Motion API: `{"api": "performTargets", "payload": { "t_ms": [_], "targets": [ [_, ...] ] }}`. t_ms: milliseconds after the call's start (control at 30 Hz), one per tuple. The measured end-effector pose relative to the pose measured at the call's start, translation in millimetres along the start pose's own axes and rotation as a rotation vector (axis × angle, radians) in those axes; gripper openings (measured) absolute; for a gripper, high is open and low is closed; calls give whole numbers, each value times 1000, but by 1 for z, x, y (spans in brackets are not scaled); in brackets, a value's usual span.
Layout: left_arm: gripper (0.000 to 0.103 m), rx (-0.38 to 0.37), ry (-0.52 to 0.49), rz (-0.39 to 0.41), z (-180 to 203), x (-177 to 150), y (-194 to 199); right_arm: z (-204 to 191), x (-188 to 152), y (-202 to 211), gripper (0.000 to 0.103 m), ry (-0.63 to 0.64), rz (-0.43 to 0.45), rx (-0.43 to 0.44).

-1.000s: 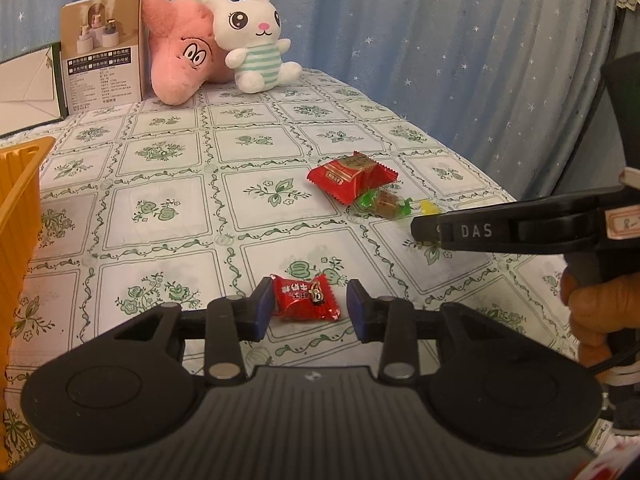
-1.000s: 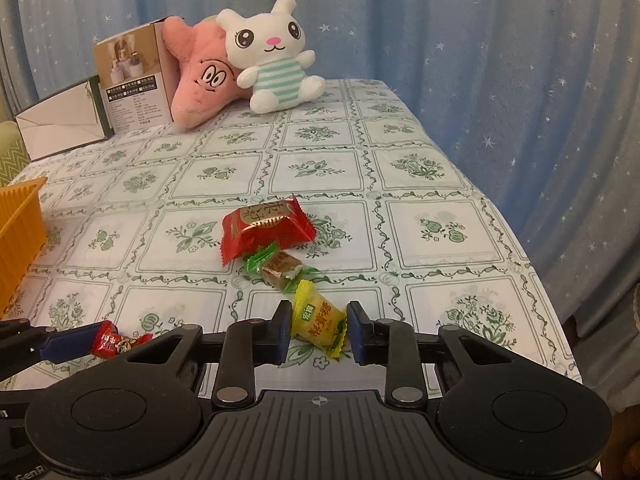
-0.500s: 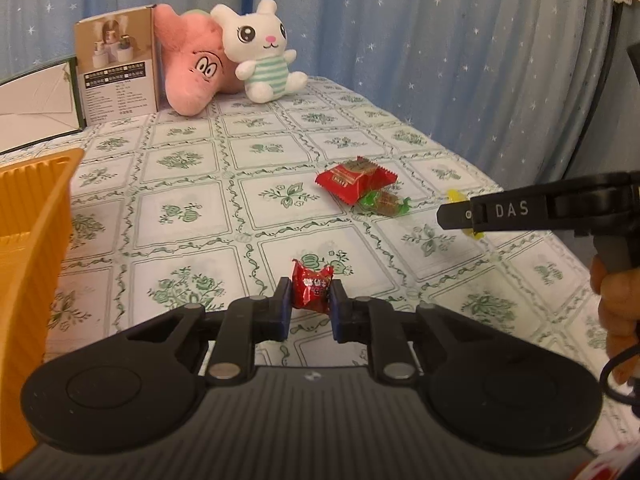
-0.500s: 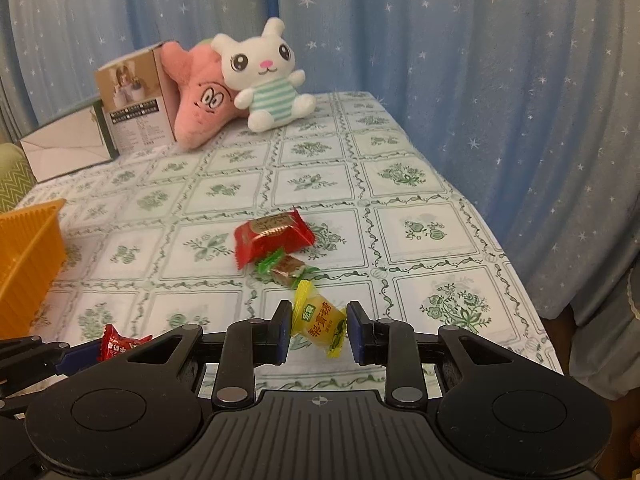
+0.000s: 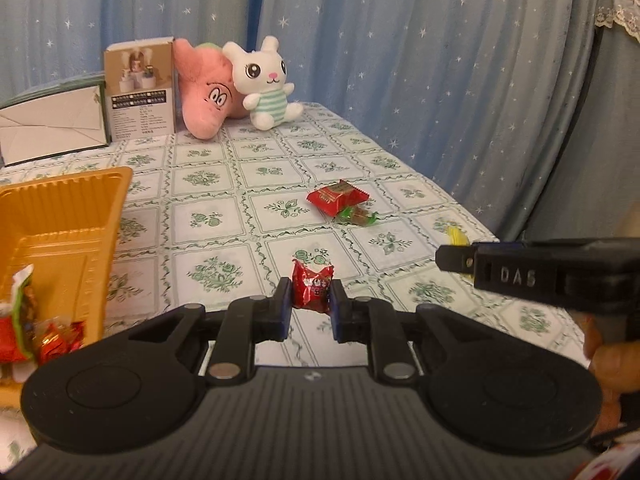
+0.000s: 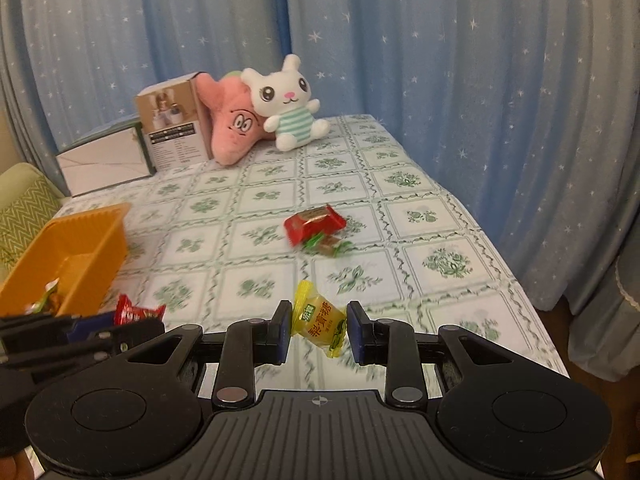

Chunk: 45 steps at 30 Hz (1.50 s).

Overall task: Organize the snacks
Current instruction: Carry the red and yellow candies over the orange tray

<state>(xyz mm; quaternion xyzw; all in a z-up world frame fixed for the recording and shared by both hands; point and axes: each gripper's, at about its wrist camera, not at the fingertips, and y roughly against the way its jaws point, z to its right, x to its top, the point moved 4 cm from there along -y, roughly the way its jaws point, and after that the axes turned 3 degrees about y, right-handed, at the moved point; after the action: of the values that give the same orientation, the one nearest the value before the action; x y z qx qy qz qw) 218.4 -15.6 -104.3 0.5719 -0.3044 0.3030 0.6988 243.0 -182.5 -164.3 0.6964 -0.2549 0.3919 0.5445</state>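
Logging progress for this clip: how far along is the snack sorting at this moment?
Partly done. A few wrapped snacks already lie in the orange tray. In hand: the left gripper is shut on a small red candy, and the right gripper is shut on a yellow candy, neither yet in the tray. Left on the table: a red packet and a green-wrapped candy touching it.

both wrist views look down across the table [image 5: 280, 184], sharing plush toys [image 6: 288, 108].

The tray [image 5: 60, 216] is running off the frame's edge at nine o'clock. The right tool [image 5: 456, 258] is covering most of a yellow candy [image 5: 456, 236]. Box [image 5: 140, 92] print is reading too small.
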Motion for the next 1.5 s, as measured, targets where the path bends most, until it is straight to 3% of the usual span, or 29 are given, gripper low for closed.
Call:
{"api": "performTargets", "payload": {
  "t_ms": [233,633,1000,1500],
  "targets": [
    [17,13,27,15,-6,-9,46,-27,-17,45,30,19,18,5],
    [17,77,93,33,-39,-20,109,-74,-23,85,30,36,33,84],
    [17,138,128,54,-72,-17,144,-117,-19,94,30,85,42,154],
    [17,187,156,67,-118,-7,162,-157,-11,79,30,127,25,228]
  ]
}}
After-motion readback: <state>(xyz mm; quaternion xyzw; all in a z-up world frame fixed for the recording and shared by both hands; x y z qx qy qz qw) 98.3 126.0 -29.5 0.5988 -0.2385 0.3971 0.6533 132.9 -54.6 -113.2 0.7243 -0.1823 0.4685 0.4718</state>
